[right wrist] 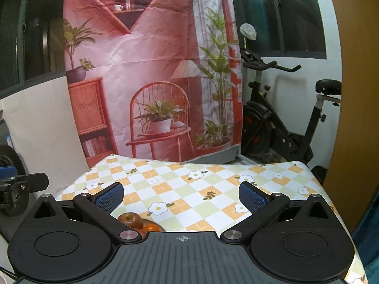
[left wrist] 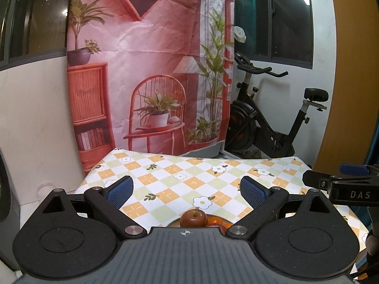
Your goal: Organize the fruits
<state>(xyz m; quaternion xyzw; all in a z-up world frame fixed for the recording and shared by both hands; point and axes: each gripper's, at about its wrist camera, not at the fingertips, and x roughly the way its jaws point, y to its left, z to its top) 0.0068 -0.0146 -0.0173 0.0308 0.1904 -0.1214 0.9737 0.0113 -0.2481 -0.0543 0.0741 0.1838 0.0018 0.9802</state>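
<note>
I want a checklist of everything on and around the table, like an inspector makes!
Surface: table under a checked flower cloth, mostly bare.
Job's things: red apple and oranges piled on a plate, partly hidden by the left tongs' body.
Clutter: nothing seen.
Grippers: left tongs open, empty, above the fruit; right tongs open, empty, fruit to their left.
Cables: nothing seen.
Surroundings: printed pink backdrop, exercise bike, dark windows.
</note>
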